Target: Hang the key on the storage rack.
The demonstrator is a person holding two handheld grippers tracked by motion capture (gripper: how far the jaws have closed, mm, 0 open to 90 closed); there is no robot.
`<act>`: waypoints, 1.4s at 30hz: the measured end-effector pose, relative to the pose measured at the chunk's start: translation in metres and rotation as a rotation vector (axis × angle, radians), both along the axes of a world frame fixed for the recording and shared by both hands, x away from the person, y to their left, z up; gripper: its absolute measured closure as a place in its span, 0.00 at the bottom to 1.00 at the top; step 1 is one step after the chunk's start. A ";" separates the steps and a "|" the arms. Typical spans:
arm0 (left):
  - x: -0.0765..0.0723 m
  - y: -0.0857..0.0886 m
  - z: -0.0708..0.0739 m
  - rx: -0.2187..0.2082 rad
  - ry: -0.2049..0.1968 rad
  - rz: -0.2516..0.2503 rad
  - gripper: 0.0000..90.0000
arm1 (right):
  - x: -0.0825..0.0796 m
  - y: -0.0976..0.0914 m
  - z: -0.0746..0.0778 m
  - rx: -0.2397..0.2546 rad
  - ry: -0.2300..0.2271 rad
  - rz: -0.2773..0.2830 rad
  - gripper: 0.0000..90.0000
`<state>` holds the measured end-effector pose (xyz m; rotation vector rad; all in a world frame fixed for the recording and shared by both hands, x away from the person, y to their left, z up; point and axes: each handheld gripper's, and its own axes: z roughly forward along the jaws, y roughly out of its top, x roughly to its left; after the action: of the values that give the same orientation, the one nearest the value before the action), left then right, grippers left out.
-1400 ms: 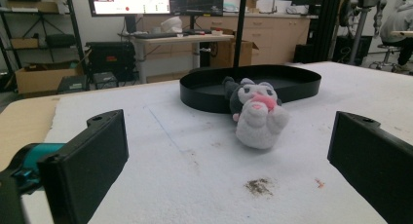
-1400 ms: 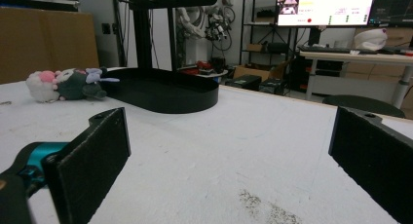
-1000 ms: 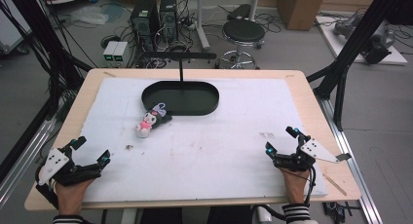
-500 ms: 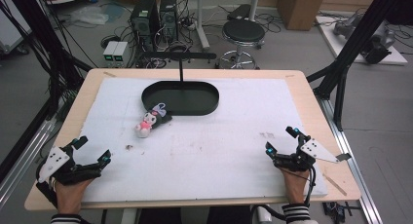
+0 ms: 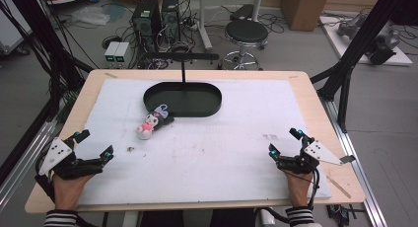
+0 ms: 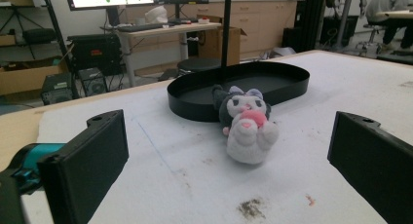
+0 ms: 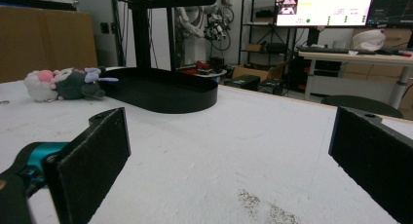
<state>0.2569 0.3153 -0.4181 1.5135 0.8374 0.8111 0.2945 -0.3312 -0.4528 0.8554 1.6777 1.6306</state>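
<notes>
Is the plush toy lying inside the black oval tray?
No, the plush toy lies on the white mat just outside the black oval tray's near-left rim.

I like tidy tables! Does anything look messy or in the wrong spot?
The plush toy lies tipped on its side on the white mat, touching the outside of the black oval tray. A small dark smudge marks the mat nearby.

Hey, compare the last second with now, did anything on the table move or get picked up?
Nothing visibly changed. The left claw and right claw rest open at the near edge as before, holding nothing, and the plush toy lies against the black tray where it was.
</notes>
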 end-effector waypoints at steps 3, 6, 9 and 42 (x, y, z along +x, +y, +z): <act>0.004 -0.002 0.009 0.008 -0.004 -0.011 0.02 | 0.000 0.000 0.000 0.001 0.003 -0.001 0.01; 0.009 -0.003 0.018 0.019 -0.005 -0.030 0.02 | 0.000 0.000 0.000 0.000 0.004 -0.003 0.01; 0.015 -0.005 0.027 0.028 0.002 -0.053 0.02 | 0.000 0.000 0.000 -0.001 0.000 -0.001 0.01; 0.079 -0.043 0.083 0.220 0.266 -0.158 0.02 | -0.001 0.000 0.000 0.004 0.007 -0.005 0.01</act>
<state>0.3356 0.2722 -0.3348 1.8878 0.8285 0.6075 0.2939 -0.3312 -0.4528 0.8676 1.6765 1.6295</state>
